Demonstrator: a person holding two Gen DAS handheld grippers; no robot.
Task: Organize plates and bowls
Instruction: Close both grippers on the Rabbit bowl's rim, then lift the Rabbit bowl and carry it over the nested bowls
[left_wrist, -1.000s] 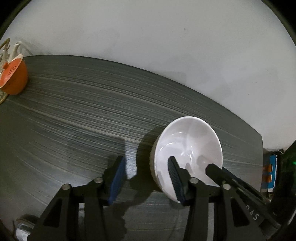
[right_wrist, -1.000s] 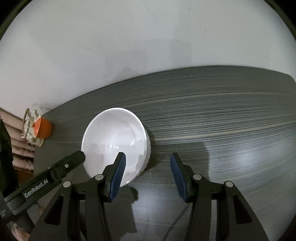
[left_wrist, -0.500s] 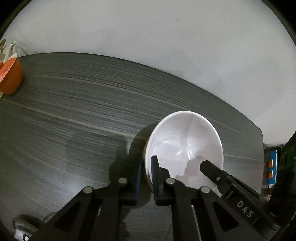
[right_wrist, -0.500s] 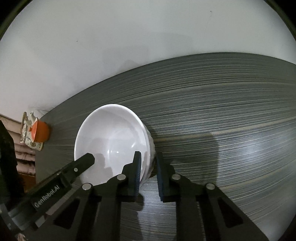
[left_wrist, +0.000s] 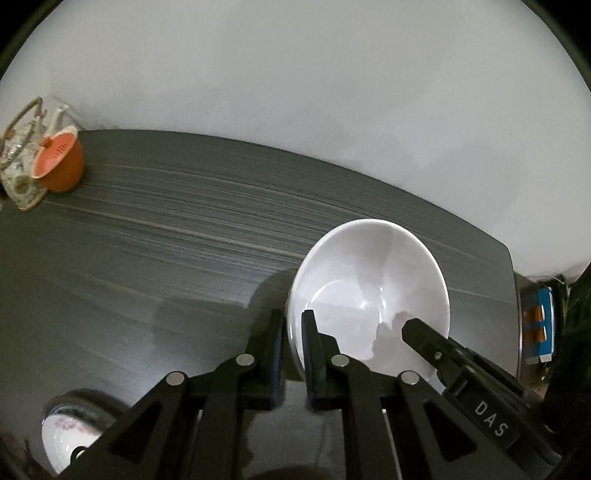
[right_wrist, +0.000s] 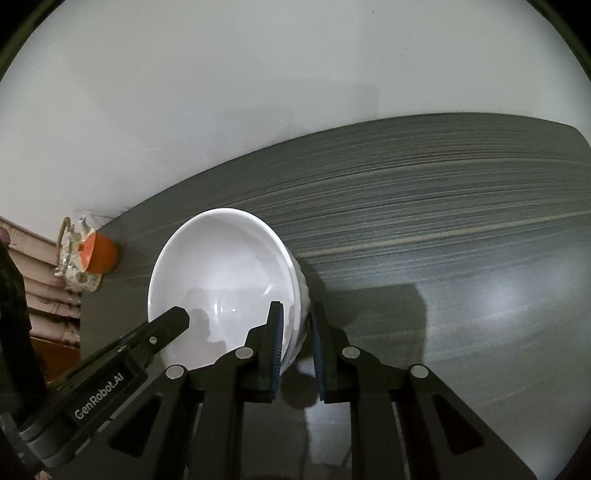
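A plain white bowl (left_wrist: 373, 284) is held above the dark grey table (left_wrist: 166, 258), tilted. My left gripper (left_wrist: 293, 350) is shut on its left rim, one finger inside and one outside. My right gripper (right_wrist: 295, 343) is shut on the bowl's (right_wrist: 221, 273) right rim in the same way. Each gripper's finger shows in the other's view, reaching into the bowl. A second bowl with a pink flower pattern (left_wrist: 70, 439) sits at the bottom left of the left wrist view, partly hidden by my gripper.
An orange cup (left_wrist: 61, 164) and a floral teapot (left_wrist: 20, 177) stand at the table's far left corner, also in the right wrist view (right_wrist: 98, 253). A white wall runs behind the table. The table's right edge (left_wrist: 513, 295) has blue and orange items beyond it.
Both grippers went from open around the bowl's rim to shut on it. The bowl has since risen off the table, and the flowered bowl has come into view.
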